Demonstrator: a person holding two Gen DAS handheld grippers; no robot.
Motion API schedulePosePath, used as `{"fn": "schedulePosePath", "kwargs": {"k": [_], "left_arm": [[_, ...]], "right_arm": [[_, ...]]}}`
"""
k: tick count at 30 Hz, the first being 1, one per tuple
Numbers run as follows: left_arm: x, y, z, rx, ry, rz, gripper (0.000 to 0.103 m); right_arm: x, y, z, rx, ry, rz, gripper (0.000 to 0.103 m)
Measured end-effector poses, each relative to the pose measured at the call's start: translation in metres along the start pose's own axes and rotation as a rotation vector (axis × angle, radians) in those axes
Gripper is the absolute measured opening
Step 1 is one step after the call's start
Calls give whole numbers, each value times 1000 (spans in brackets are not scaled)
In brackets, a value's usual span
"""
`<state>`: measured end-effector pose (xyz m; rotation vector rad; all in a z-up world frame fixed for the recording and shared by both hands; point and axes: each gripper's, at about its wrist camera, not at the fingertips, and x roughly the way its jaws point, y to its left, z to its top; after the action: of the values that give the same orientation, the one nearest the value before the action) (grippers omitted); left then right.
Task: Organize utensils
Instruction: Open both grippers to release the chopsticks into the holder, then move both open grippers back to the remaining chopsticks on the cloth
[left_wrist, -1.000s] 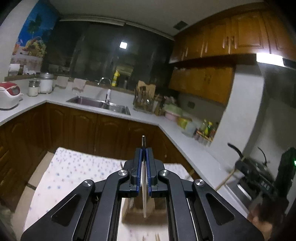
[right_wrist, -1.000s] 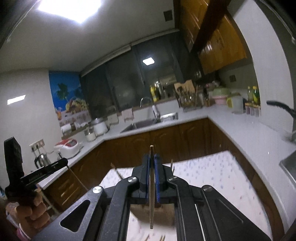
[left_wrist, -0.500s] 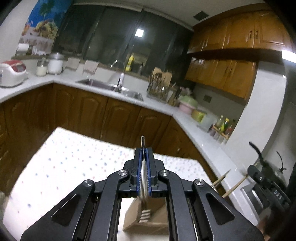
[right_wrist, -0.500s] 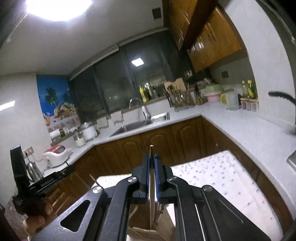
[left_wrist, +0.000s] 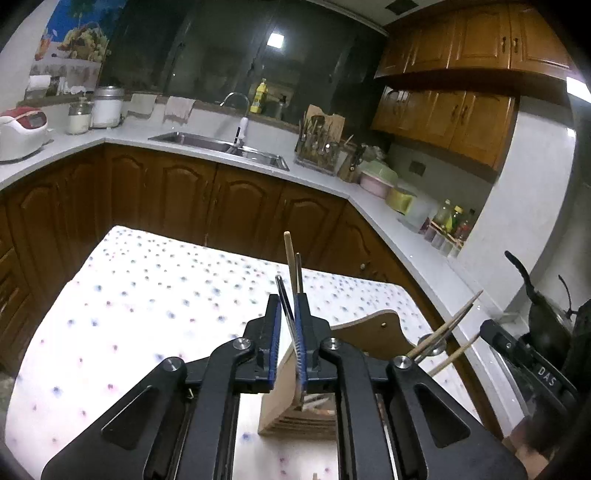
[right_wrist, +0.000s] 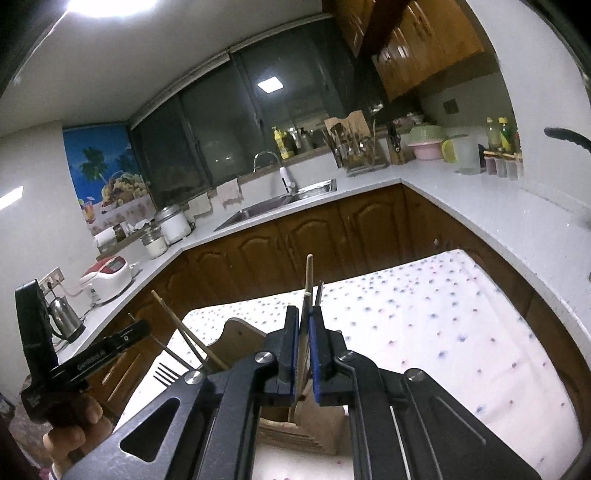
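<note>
Fork (left_wrist: 286, 306) and chopstick (right_wrist: 308, 280) sit loosely between slowly parting fingers over the wooden holder (left_wrist: 295, 402); let them slide straight down, no sideways tug.

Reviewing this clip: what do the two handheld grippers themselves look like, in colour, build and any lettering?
Both the left gripper and right gripper are matte black linkage frames with cut-out openings and silver round pivot bolts. Their fingers are flat black plates faced with blue ribbed pads. Seen from the side, the left gripper carries white lettering, too blurred to read surely. No cables or sleeves show.
</note>
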<state>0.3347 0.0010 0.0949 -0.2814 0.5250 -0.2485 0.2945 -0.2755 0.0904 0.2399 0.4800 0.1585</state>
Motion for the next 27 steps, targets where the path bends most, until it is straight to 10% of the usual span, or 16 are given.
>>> {"fn": "schedulePosePath", "kwargs": {"k": [4, 27], "left_arm": [[-11, 1, -1, -7, -15, 13, 46], [-65, 31, -102, -97, 131, 85, 66]], "right_arm": [[-11, -2, 1, 22, -23, 13, 63], [-68, -42, -76, 117, 62, -17, 72]]}}
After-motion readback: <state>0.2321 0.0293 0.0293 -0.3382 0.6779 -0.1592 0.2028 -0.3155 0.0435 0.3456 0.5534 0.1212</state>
